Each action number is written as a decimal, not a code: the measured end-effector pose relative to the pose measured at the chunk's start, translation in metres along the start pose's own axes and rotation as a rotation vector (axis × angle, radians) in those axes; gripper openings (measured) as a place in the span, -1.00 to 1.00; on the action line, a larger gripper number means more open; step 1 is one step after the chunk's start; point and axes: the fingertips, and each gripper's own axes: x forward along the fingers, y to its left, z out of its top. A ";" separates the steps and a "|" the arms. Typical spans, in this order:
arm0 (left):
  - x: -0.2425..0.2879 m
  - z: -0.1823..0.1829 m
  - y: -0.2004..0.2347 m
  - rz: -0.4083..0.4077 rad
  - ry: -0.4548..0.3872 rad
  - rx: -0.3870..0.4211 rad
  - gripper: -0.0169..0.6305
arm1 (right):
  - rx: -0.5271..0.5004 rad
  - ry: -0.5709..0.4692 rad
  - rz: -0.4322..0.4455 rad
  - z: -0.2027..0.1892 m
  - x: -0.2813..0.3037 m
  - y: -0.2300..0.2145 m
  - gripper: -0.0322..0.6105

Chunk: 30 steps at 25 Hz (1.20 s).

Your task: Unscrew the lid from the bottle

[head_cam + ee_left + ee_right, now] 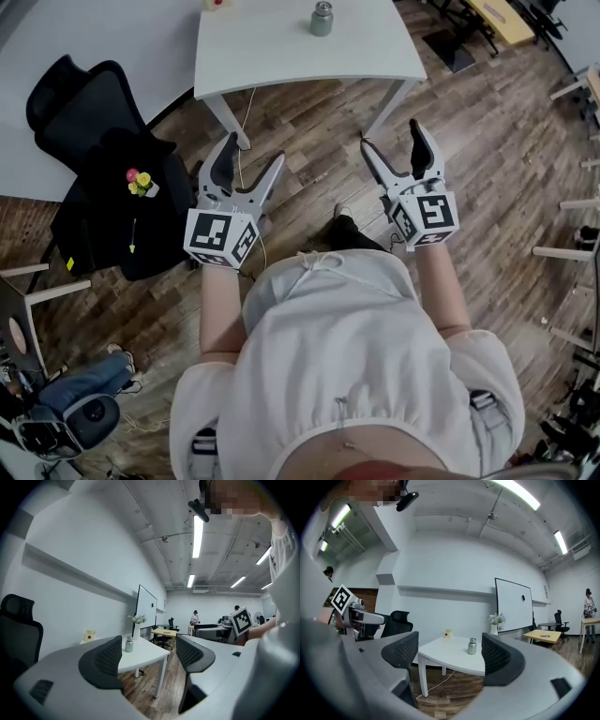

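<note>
Head view: black chair [73, 101] left of white table [281, 52] bearing bottle [322, 19].

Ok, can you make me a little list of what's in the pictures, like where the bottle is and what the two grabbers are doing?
bottle: upright on the white table, far from both grippers
lid: on the bottle
left gripper: jaws apart, nothing between them, held over the floor
right gripper: jaws apart, nothing between them, held over the floor
black chair: left of the table, dark clothing on it
floor: wood planks
</note>
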 end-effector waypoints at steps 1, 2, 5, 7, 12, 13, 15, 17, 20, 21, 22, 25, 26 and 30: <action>0.006 -0.002 0.004 0.010 0.004 0.000 0.16 | 0.000 0.002 0.013 -0.002 0.008 -0.003 0.40; 0.013 -0.003 0.008 0.020 0.008 0.001 0.16 | 0.001 0.003 0.024 -0.004 0.017 -0.007 0.40; 0.042 -0.007 0.020 0.049 0.026 0.009 0.16 | 0.005 0.007 0.054 -0.013 0.047 -0.027 0.40; 0.068 -0.008 0.028 0.070 0.038 0.018 0.16 | 0.018 0.010 0.073 -0.018 0.071 -0.049 0.40; 0.148 0.000 0.047 0.126 0.053 0.012 0.16 | 0.050 0.032 0.137 -0.022 0.143 -0.110 0.39; 0.166 0.002 0.051 0.142 0.053 0.013 0.16 | 0.049 0.039 0.156 -0.022 0.158 -0.123 0.39; 0.202 0.005 0.058 0.168 0.051 0.015 0.16 | 0.038 0.053 0.188 -0.023 0.186 -0.147 0.37; 0.237 0.004 0.065 0.177 0.055 0.014 0.16 | 0.024 0.059 0.206 -0.024 0.212 -0.171 0.33; 0.280 -0.003 0.074 0.177 0.070 0.016 0.16 | 0.014 0.064 0.231 -0.030 0.246 -0.199 0.27; 0.292 -0.006 0.077 0.179 0.076 0.016 0.16 | 0.011 0.072 0.241 -0.033 0.256 -0.206 0.27; 0.304 -0.009 0.080 0.180 0.084 0.013 0.16 | 0.011 0.083 0.248 -0.037 0.265 -0.214 0.27; 0.336 -0.019 0.088 0.176 0.109 -0.001 0.16 | 0.024 0.119 0.259 -0.047 0.291 -0.234 0.26; 0.346 -0.021 0.091 0.172 0.119 -0.003 0.16 | 0.028 0.131 0.264 -0.050 0.299 -0.238 0.26; 0.383 -0.036 0.111 0.157 0.165 -0.003 0.16 | 0.028 0.189 0.296 -0.062 0.335 -0.247 0.26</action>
